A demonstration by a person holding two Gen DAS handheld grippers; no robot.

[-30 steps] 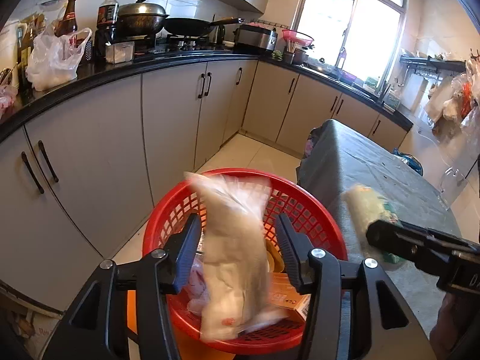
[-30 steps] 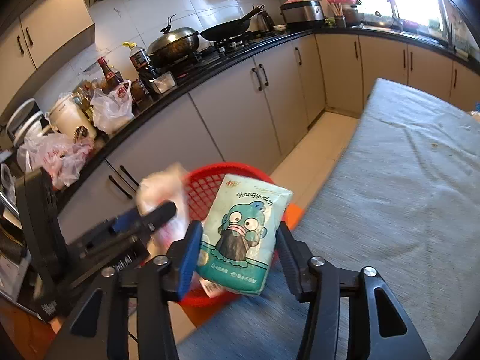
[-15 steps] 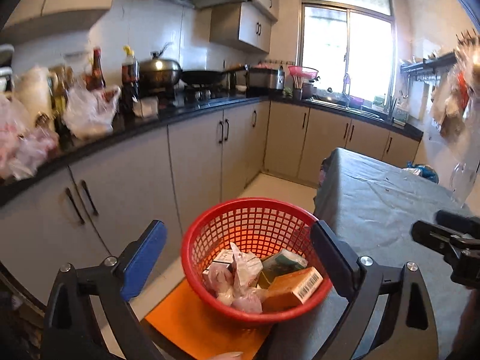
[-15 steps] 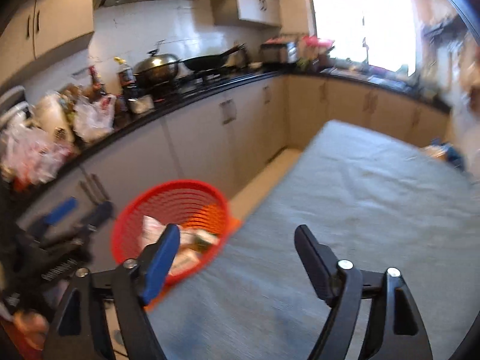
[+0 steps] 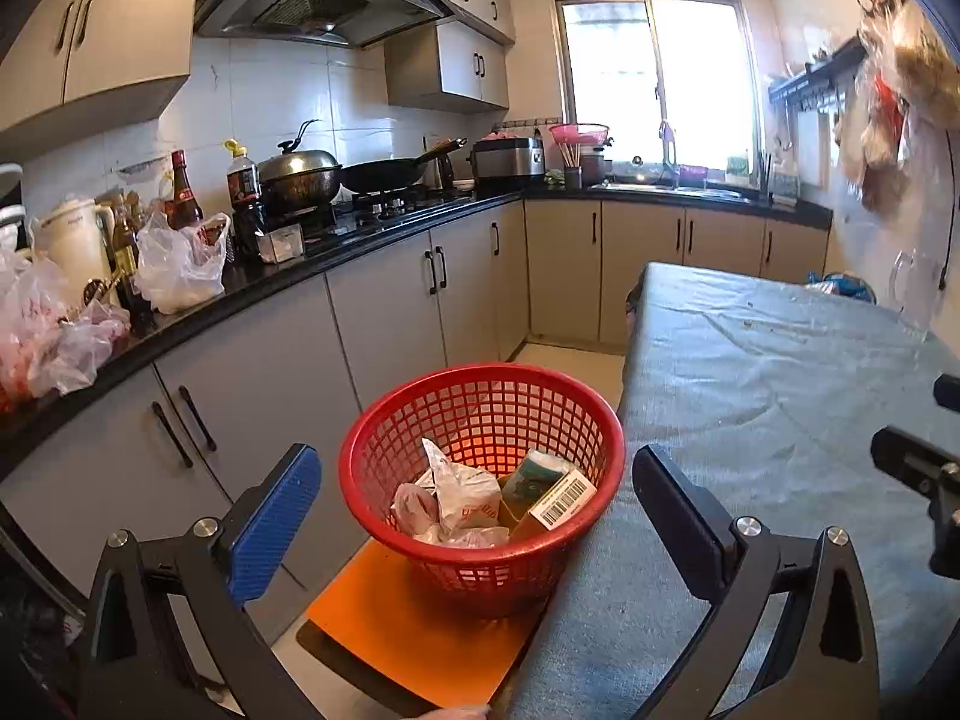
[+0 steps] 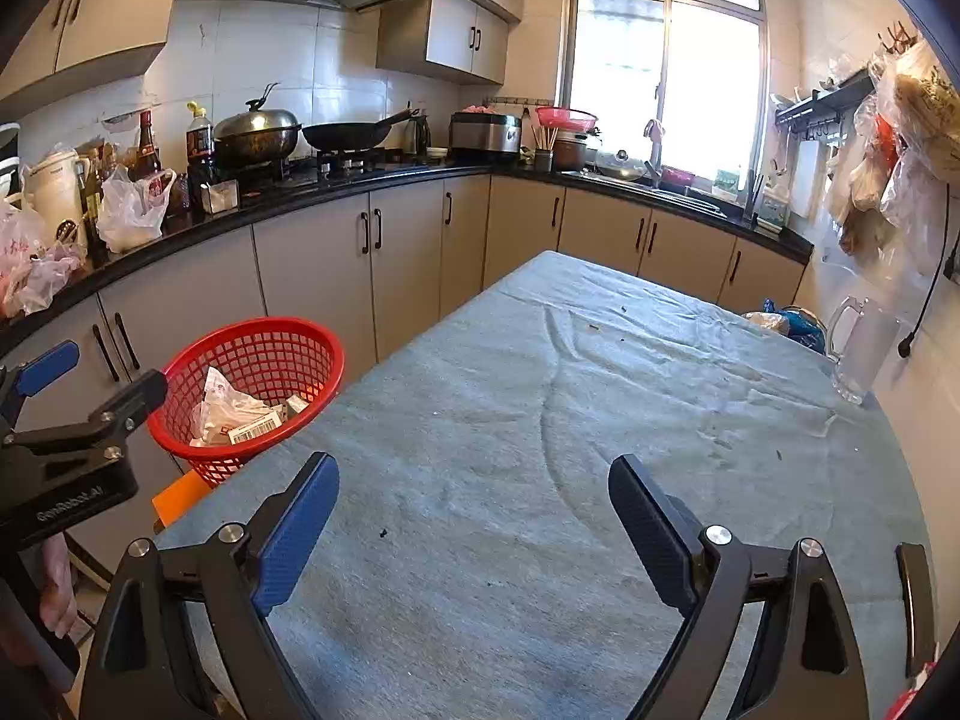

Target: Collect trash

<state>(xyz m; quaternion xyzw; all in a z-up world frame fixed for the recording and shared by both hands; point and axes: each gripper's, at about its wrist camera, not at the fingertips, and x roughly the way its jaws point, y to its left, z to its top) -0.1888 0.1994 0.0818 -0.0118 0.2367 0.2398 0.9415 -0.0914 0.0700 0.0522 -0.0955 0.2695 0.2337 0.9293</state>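
A red mesh basket (image 5: 480,381) stands on an orange seat (image 5: 414,636) beside the cloth-covered table (image 6: 540,420). In it lie a white plastic wrapper (image 5: 459,492), a teal packet (image 5: 537,471) and a box with a barcode (image 5: 561,501). My left gripper (image 5: 474,468) hovers just before the basket, its jaws opening wide with nothing between the pads. My right gripper (image 6: 474,471) is over the table cloth, jaws opening too, and holds nothing. From the right wrist view the basket (image 6: 252,330) is at the left, behind the left gripper (image 6: 78,396).
A dark counter (image 5: 312,264) with bottles, bags, a wok and a pan runs along the left and back. A glass mug (image 6: 858,354) and a blue bag (image 6: 792,324) sit at the table's far right. Small crumbs dot the cloth. Bags hang on the right wall.
The left gripper let go of the white wrapper and the right one of the teal packet; both now lie in the basket. Both grippers opened wide and drew back.
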